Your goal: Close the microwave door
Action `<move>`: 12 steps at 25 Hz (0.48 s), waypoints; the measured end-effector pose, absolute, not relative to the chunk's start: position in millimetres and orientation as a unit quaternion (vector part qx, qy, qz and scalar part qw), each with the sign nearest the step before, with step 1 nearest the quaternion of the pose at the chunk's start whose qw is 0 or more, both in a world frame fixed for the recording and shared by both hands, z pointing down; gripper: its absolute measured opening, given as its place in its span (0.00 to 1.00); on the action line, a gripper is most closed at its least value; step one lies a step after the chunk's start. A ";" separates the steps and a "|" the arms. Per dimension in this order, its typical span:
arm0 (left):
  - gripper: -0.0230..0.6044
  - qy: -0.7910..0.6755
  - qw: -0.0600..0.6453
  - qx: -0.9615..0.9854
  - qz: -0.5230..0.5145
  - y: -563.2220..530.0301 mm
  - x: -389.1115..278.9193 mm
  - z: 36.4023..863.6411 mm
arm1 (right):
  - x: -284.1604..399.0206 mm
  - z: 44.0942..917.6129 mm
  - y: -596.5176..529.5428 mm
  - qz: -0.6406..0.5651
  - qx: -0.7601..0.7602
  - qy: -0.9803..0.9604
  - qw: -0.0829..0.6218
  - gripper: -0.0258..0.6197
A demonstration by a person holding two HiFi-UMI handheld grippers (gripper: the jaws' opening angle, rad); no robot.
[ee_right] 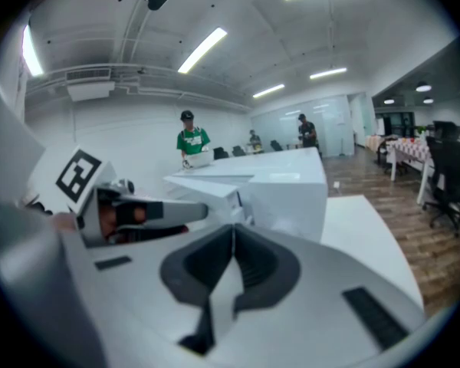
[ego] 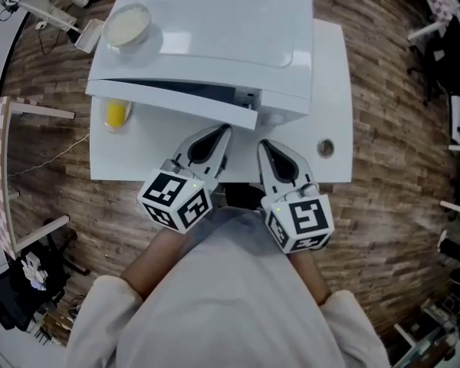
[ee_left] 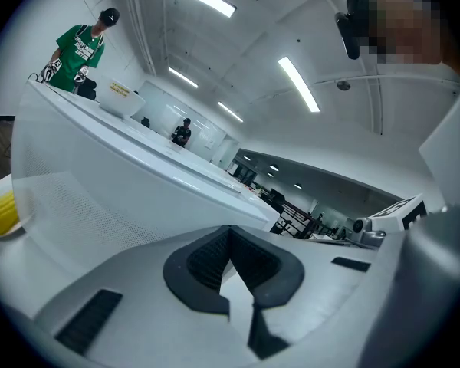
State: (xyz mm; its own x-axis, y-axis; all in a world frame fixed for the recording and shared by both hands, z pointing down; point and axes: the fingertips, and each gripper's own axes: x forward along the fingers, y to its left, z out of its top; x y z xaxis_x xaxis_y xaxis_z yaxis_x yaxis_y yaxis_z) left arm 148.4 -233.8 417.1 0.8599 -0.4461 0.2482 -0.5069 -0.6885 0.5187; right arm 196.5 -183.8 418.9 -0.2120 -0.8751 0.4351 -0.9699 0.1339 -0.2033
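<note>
A white microwave [ego: 215, 29] stands on a white table [ego: 333, 90]. Its door [ego: 176, 102] hangs slightly ajar, with a dark gap behind it. My left gripper [ego: 225, 131] is shut and empty, its tip right at the door's free end; whether it touches I cannot tell. In the left gripper view the door [ee_left: 138, 194] fills the space just ahead of the left gripper [ee_left: 230, 232]. My right gripper [ego: 264, 146] is shut and empty, a little in front of the microwave's right part. From the right gripper [ee_right: 232, 232] I see the microwave [ee_right: 280, 186] ahead.
A white bowl [ego: 128, 25] rests on top of the microwave. A yellow item in a clear dish [ego: 116, 113] sits on the table left of the door. A cable hole [ego: 325, 147] is at the table's right. A person in green [ee_left: 80, 48] stands beyond.
</note>
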 end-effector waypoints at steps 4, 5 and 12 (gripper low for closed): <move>0.06 -0.265 0.298 0.916 0.049 -239.6 152.1 418.4 | 203.2 418.7 -189.3 0.223 0.619 -0.746 0.104 0.08; 0.06 -0.266 0.298 0.915 0.049 -240.8 153.0 418.7 | 204.7 418.4 -190.6 0.223 0.619 -0.746 0.104 0.08; 0.06 -0.275 0.303 0.911 0.048 -246.6 158.3 422.5 | 211.3 418.8 -197.1 0.221 0.611 -0.753 0.105 0.08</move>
